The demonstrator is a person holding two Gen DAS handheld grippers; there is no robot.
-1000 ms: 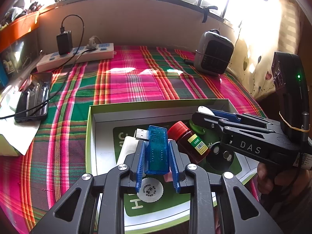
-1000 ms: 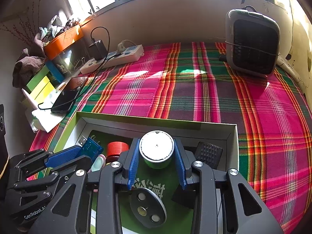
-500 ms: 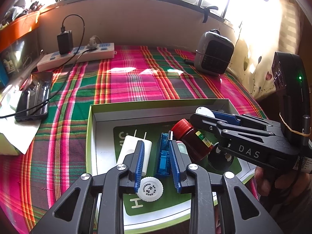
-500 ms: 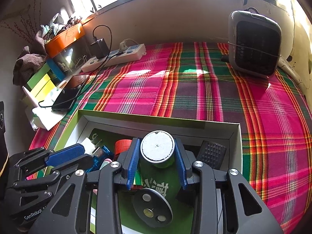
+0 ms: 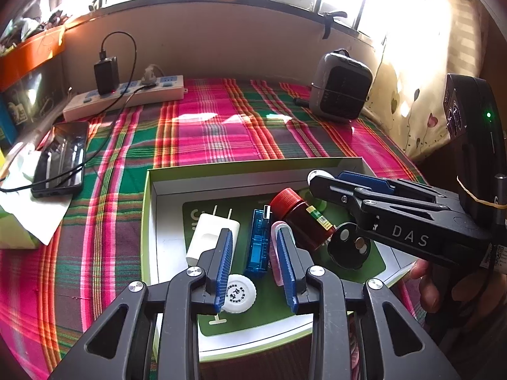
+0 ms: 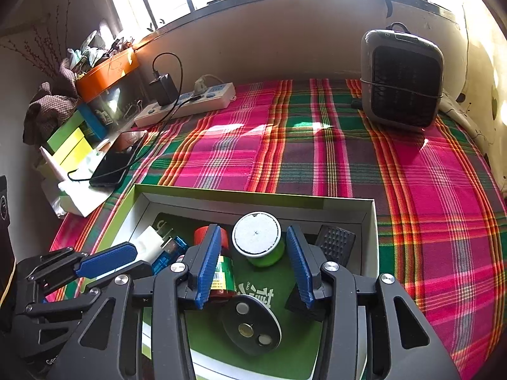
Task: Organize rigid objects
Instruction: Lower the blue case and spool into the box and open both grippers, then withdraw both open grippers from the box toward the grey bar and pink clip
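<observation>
The shallow green-rimmed box [image 5: 149, 221] lay on a plaid-covered bed, already packed with small items. The left gripper [image 5: 255, 266] hovered low over its near side, fingers apart and holding nothing; the blue USB stick [image 5: 258, 240] lay flat between them, with the white charger plug [image 5: 210, 237] at its 9 o'clock and the pink case [image 5: 277, 253] touching its 3 o'clock side. The right gripper [image 6: 253, 264] also stood spread and empty, straddling the green jar with a white lid [image 6: 258, 242], which stood upright in the box, the red-capped brown bottle [image 6: 220, 269] just at its 9 o'clock. The risk, I judged, was crowding: lifting either gripper off line could clip the bottle or the jar and topple them, and the two grippers sat near enough to collide.
</observation>
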